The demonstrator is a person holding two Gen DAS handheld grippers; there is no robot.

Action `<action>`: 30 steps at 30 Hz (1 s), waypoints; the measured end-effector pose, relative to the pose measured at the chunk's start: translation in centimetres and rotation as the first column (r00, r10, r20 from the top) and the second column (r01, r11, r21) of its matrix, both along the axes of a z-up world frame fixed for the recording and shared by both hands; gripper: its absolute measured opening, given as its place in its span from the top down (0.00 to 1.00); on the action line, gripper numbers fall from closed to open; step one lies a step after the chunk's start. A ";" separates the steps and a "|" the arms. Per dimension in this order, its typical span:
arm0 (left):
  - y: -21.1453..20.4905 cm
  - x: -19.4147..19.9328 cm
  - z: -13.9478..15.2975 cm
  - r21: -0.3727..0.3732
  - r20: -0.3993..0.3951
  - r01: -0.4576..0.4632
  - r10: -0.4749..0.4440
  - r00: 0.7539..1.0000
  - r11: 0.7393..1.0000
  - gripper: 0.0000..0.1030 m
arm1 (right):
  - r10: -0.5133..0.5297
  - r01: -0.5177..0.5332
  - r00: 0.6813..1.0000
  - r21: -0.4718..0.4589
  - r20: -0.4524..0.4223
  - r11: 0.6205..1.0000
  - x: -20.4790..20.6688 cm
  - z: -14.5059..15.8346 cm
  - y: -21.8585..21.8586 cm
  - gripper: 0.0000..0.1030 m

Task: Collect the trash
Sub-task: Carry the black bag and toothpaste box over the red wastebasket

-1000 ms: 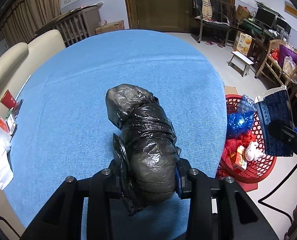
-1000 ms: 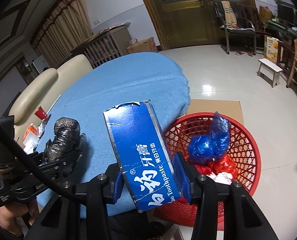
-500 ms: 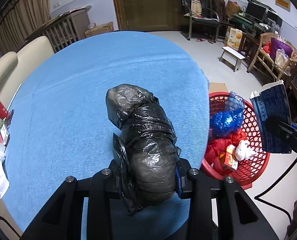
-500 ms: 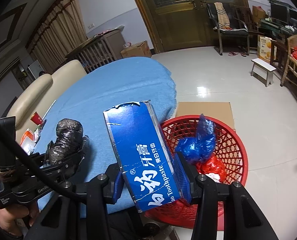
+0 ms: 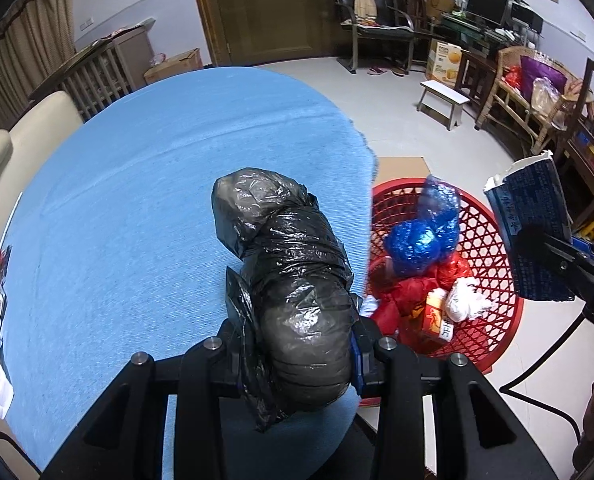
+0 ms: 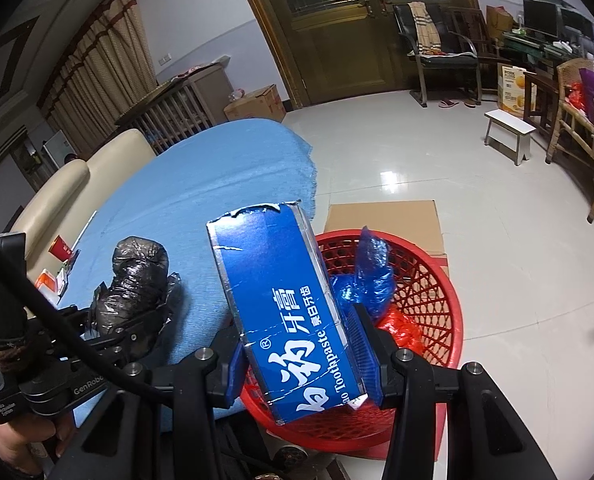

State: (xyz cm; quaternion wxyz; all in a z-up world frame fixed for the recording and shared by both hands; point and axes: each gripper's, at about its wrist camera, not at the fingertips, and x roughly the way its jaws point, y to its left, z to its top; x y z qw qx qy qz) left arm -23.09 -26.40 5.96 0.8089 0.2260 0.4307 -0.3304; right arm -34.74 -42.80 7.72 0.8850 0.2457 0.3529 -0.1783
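Both my grippers have swung nearer the red basket (image 5: 493, 240), which holds one blue bag (image 5: 425, 232), red wrappers and a small carton. My left gripper (image 5: 297, 344) clamps one black bag bundle (image 5: 289, 264) above the blue table (image 5: 137, 200); my right gripper (image 6: 297, 352) clamps one toothpaste box (image 6: 289, 300) over the basket.

Left gripper (image 5: 297, 354): jaws clamped on black plastic bag bundle (image 5: 293, 276), which juts forward over blue tablecloth (image 5: 137, 200). Right of jaws, on floor: red mesh basket (image 5: 493, 240) holding blue bag (image 5: 425, 232), red bag, small carton. Far right: toothpaste box (image 5: 533, 232), held aloft.
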 end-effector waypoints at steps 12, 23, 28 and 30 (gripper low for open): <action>-2.7 -1.1 0.0 -0.006 -0.015 0.058 -0.058 0.998 0.998 0.63 | -0.055 0.053 0.997 -0.046 -0.045 0.998 -1.5 -0.6 -1.9 0.52; -4.3 -1.7 -0.4 -0.012 -0.032 0.077 -0.078 0.996 0.997 0.63 | -0.113 0.110 0.991 -0.042 -0.078 0.993 -2.8 -1.0 -3.2 0.52; -4.7 -1.9 -0.4 -0.014 -0.033 0.086 -0.086 0.996 0.996 0.63 | -0.113 0.109 0.990 -0.042 -0.087 0.993 -2.6 -1.0 -2.8 0.52; -4.8 -1.8 -0.3 -0.015 -0.032 0.086 -0.086 0.996 0.996 0.63 | -0.115 0.112 0.989 -0.036 -0.092 0.993 -2.4 -1.3 -3.1 0.52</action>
